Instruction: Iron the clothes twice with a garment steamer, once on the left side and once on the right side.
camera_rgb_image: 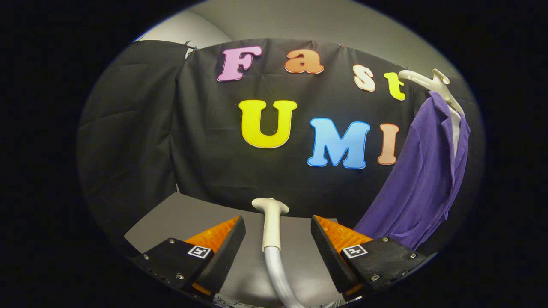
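The gripper [278,244] is wide open, w/ its 2 fingers spread far apart and nothing pressed between them. Each finger has a small square marker on top, near its base. The steamer head [271,222] stands right in the gap between the 2 fingers, about in the middle, and it touches neither of them. It is a pale handle that stands up straight, w/ a wider flat top that sits a bit ahead of the fingertips. A shiny light hose [277,273] joins the bottom of the handle and bends down toward the camera. Under the steamer and the fingers is a flat gray table [171,218]. Its far edge meets the black cloth wall [205,149] at the back. The purple shirt [424,179] hangs off to the right, beyond the right finger and higher up, well apart from the steamer head. It hangs on a pale hanger [432,81], and the hanger's hook and 1 arm stick out above the collar. The shirt is open at the front, so a strip of something white shows inside near the neck; can't tell what it is. The bottom of the shirt reaches down to just beside the right finger's base. Above the cloth wall is a plain light-colored wall.
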`<state>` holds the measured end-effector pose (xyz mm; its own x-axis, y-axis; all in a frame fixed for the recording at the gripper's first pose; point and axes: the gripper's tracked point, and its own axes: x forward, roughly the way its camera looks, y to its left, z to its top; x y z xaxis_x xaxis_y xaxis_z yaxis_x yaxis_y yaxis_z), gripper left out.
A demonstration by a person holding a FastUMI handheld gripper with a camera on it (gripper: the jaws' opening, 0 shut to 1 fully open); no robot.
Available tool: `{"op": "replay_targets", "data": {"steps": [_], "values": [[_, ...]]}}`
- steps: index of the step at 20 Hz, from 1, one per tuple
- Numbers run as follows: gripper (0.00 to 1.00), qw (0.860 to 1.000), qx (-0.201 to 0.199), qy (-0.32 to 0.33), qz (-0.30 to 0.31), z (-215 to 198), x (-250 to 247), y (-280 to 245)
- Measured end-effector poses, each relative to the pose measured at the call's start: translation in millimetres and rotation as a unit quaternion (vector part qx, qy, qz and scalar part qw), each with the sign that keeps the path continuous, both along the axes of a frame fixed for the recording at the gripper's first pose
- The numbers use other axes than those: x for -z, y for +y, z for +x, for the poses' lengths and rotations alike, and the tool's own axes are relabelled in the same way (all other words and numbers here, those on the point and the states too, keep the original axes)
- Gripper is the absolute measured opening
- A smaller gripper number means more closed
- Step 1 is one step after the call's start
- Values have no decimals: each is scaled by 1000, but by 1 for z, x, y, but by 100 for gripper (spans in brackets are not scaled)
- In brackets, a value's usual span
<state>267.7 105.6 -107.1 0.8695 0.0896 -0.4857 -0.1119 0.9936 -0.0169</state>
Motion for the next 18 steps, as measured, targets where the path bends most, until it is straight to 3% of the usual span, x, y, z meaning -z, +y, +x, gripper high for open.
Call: {"op": "replay_targets", "data": {"steps": [7, 14, 18], "values": [[95, 990, 61, 100, 79, 53, 41, 18], [93, 971, 63, 227, 46, 73, 120, 12], [86, 953, 74, 274, 110, 63, 145, 26]]}}
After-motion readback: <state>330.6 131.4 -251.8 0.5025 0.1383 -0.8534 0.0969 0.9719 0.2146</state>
